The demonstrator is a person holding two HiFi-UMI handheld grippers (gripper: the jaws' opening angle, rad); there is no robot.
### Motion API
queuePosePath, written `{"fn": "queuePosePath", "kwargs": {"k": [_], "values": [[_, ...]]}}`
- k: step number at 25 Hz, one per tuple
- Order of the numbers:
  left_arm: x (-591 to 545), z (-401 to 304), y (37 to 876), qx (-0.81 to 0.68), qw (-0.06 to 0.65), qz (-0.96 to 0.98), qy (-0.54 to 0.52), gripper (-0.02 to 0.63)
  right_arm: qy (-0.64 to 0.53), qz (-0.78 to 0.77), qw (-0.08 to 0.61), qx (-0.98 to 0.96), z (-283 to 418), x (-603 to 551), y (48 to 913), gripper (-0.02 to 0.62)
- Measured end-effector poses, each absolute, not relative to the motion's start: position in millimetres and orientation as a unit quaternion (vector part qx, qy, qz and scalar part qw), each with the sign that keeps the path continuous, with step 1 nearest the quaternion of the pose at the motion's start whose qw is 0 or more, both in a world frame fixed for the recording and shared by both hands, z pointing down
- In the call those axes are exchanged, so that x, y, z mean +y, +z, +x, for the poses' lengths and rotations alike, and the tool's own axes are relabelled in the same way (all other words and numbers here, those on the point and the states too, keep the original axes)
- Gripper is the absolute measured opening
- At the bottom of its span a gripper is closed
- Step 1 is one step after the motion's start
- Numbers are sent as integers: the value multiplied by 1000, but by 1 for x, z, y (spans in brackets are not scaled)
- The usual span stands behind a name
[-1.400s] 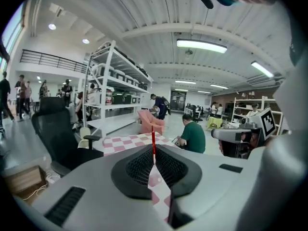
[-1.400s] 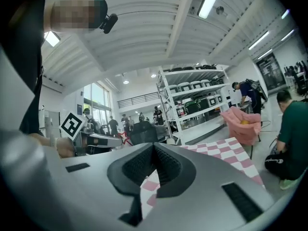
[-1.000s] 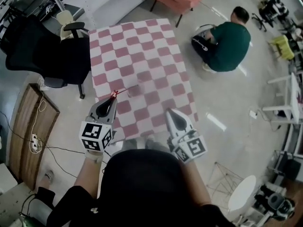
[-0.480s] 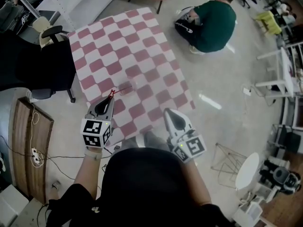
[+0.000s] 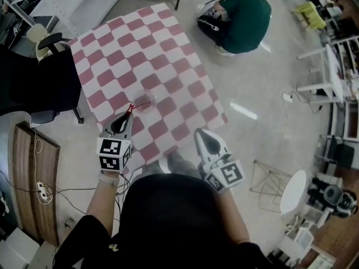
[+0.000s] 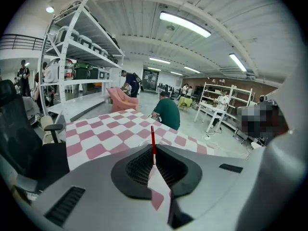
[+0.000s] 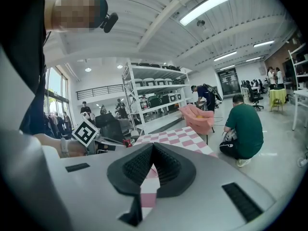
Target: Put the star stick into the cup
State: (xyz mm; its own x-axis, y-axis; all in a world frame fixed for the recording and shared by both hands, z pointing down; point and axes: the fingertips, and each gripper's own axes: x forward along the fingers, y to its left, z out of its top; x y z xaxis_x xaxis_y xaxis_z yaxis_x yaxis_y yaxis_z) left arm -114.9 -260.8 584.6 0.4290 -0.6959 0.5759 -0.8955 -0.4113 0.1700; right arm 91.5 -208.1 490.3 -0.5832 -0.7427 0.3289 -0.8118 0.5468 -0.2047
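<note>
A thin red star stick (image 5: 131,108) juts from the tip of my left gripper (image 5: 128,115), which is shut on it. In the left gripper view the red stick (image 6: 153,139) stands up between the black pads (image 6: 137,167). A clear cup (image 5: 145,102) stands on the pink-and-white checkered table (image 5: 129,55), just right of the star. My right gripper (image 5: 201,133) hangs off the table's near right corner, shut with nothing in it. In the right gripper view its jaws (image 7: 153,147) meet at the tip, and the star (image 7: 127,142) shows at the left.
A black office chair (image 5: 39,80) stands against the table's left side. A person in a green top (image 5: 242,14) crouches on the floor beyond the table's far right corner. A wooden board (image 5: 32,172) and cables lie at the left. White shelving (image 6: 79,66) and a pink armchair (image 7: 198,117) stand farther off.
My left gripper has carried the star stick closer to the cup. The head view has shifted, so the table sits farther left. The right gripper has kept its place.
</note>
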Motion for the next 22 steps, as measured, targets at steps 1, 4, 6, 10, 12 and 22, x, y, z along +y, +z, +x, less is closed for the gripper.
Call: {"fn": "queuePosePath", "kwargs": {"k": [1, 4, 6, 10, 12, 22], "values": [[-262, -115, 586, -491, 232, 812, 214, 54, 169, 445, 104, -873, 92, -207, 491, 15], [-266, -119, 586, -499, 223, 808, 218, 55, 171, 446, 104, -873, 92, -206, 491, 15], [-269, -121, 588, -504, 218, 805, 223, 59, 172, 446, 104, -872, 92, -205, 492, 15], [-270, -126, 593, -510, 227, 798, 227, 126, 170, 446, 104, -873, 94, -205, 492, 15], [-269, -126, 593, -511, 230, 796, 227, 143, 164, 444, 105, -874, 94, -206, 491, 15], [-259, -136, 588, -526, 235, 786, 224, 178, 169, 426, 93, -884, 87, -209, 490, 15]]}}
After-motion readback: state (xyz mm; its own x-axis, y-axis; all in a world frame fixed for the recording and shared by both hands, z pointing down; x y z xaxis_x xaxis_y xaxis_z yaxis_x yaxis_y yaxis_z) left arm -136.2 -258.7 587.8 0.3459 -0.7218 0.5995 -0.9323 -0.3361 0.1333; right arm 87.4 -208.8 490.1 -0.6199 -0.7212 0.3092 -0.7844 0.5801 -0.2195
